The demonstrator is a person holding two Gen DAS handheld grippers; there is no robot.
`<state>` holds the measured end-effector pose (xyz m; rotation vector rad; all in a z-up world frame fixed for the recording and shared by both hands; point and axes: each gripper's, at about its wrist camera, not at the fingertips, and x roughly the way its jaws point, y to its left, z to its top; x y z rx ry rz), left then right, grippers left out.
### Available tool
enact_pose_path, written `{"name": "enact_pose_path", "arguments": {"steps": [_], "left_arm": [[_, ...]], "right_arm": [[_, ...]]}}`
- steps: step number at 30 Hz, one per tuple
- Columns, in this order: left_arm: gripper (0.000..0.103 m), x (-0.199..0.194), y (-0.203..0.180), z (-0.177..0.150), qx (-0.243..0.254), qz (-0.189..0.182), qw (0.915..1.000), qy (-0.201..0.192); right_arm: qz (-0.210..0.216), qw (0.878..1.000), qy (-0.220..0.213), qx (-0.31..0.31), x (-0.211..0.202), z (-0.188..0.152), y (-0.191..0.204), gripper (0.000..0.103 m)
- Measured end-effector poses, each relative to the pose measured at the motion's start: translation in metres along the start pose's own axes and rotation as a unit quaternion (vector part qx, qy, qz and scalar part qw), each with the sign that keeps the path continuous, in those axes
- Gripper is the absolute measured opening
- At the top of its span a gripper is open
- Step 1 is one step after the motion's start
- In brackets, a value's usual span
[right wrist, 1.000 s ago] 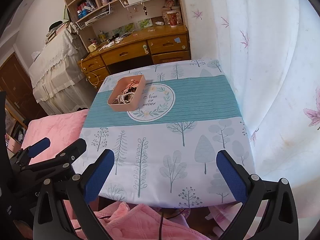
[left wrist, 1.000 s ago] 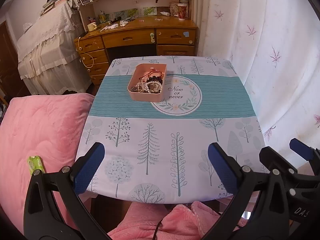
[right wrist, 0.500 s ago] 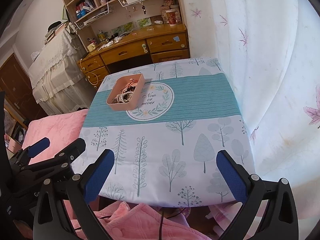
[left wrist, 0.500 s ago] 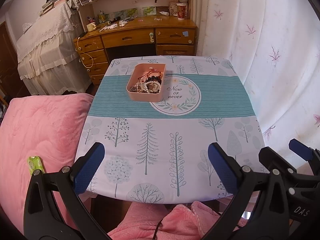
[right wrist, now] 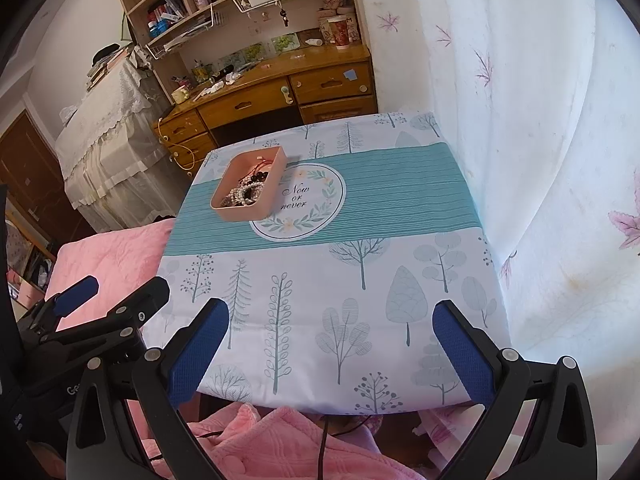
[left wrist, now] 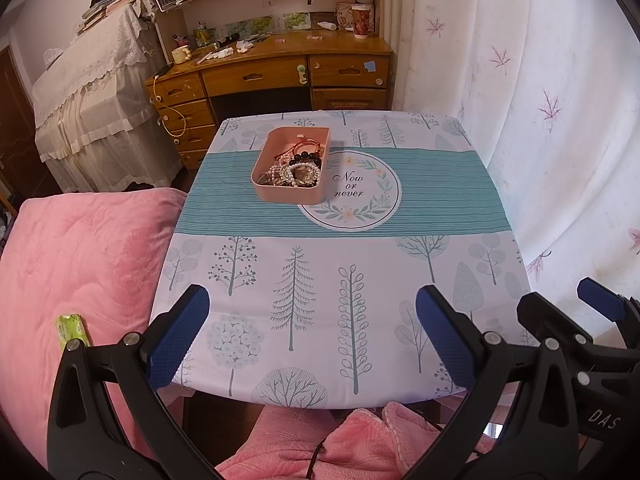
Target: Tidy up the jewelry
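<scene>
A pink tray [left wrist: 267, 160] stands on the far left part of the table, on the teal band of the cloth. It holds a tangle of jewelry [left wrist: 297, 167]: pearl strands, dark beads and a red cord. It also shows in the right wrist view [right wrist: 224, 204], with the jewelry [right wrist: 247, 191] inside. My left gripper [left wrist: 312, 336] is open and empty over the near table edge. My right gripper [right wrist: 332, 344] is open and empty beside it, over the same edge. Both are far from the tray.
The table carries a tree-print cloth [left wrist: 360, 280] with a round "Now or never" emblem [left wrist: 352, 196]. A pink quilted bed [left wrist: 80, 264] lies to the left, with a green packet [left wrist: 72, 330] on it. A wooden desk [left wrist: 272, 76] stands behind. A white curtain [left wrist: 540, 100] hangs on the right.
Both views have shifted slightly, the tray sitting a little further left in them. Both grippers stay open and empty. Nothing on the table has moved.
</scene>
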<state>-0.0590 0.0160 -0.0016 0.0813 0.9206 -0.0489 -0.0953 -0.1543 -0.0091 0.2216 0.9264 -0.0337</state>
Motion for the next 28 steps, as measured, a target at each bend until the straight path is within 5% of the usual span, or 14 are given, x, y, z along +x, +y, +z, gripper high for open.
{"name": "enact_pose_path", "arguments": {"steps": [28], "left_arm": [[0.102,0.011,-0.014,0.011,0.028,-0.013,0.9995,0.0]], "right_arm": [[-0.008,0.999,0.011,0.03,0.001,0.001,-0.014,0.103]]}}
